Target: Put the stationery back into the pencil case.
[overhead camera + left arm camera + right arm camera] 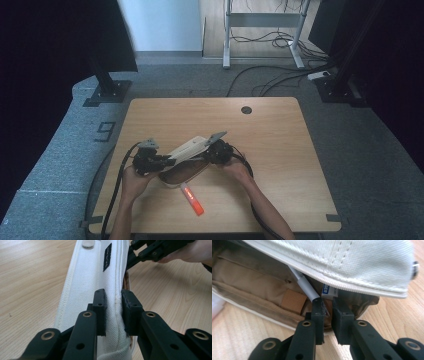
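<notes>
A white canvas pencil case point(187, 150) lies open on the wooden table point(280, 140), its flap lifted. My left gripper point(167, 160) is shut on the stitched edge of that flap point(87, 277), with one pad point(100, 302) on each side of the seam. My right gripper point(206, 152) reaches into the case's tan inside point(249, 275) from the other end, under the white flap point(362, 262). Its jaws point(327, 307) stand shut. A silver pen point(304, 285) ends at its left fingertip point(318, 305), beside a blue-labelled eraser point(329, 291). I cannot tell whether anything is pinched.
An orange marker point(192, 200) lies on the table near the front edge, just in front of the case. A round cable hole point(246, 110) sits at the table's far side. Black stands point(107, 90) and floor cables point(280, 75) lie beyond the table.
</notes>
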Tool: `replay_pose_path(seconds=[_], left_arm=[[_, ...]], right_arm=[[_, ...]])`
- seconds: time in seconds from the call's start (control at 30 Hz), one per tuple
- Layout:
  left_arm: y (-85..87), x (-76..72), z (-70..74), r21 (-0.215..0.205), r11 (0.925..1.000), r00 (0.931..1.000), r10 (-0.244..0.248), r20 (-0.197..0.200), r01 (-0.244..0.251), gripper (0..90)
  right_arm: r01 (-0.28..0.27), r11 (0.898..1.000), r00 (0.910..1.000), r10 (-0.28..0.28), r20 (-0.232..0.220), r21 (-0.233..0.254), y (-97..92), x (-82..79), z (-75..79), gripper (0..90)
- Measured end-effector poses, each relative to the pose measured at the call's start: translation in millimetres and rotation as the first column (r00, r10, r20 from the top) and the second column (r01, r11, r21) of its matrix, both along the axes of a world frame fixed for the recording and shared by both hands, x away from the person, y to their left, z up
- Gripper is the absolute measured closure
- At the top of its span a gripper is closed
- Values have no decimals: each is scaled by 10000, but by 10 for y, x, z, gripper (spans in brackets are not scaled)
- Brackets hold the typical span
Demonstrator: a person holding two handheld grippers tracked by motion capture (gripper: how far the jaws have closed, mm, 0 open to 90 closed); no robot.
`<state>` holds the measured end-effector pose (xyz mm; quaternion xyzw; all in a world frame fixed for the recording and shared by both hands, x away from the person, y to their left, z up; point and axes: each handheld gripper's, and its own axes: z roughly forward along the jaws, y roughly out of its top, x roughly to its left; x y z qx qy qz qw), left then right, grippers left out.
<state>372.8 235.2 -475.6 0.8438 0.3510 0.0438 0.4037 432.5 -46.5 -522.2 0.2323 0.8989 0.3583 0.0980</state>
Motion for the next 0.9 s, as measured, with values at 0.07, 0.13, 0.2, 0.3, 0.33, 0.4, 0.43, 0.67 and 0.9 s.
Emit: replay_pose_path(seconds=[0.07,0.13,0.2,0.3,0.33,0.4,0.43,0.67,0.9], left_arm=[[1,0,0,-10,10000,10000,4,1,-4,749],[3,1,0,-14,10000,10000,5,-4,-5,749],[3,1,0,-7,10000,10000,-1,0,1,749],[3,0,0,15,10000,10000,-18,0,18,748],[2,-1,0,18,10000,10000,-25,1,25,748],[2,-1,0,15,10000,10000,-26,-5,26,748],[2,0,-1,21,10000,10000,-32,-8,32,747],[-2,-4,-2,29,10000,10000,-47,-15,47,745],[-4,-5,-2,33,10000,10000,-38,-17,38,745]], right_arm=[[5,10000,10000,-5,11,59,-20,-19,32,721],[24,9999,10000,-24,-18,125,-33,-51,60,670],[-40,9998,10000,40,-37,204,-43,-87,79,617],[-35,9998,9999,39,-162,217,-54,-159,94,520],[-35,9997,9998,39,-186,258,-58,-173,94,489],[91,9994,9997,-84,-219,327,-70,-225,99,436],[76,9992,9997,-67,-243,386,-81,-246,104,419],[-29,9968,9997,48,-240,797,-138,-427,115,293],[-175,9960,9989,213,-424,882,-140,-612,69,246]])
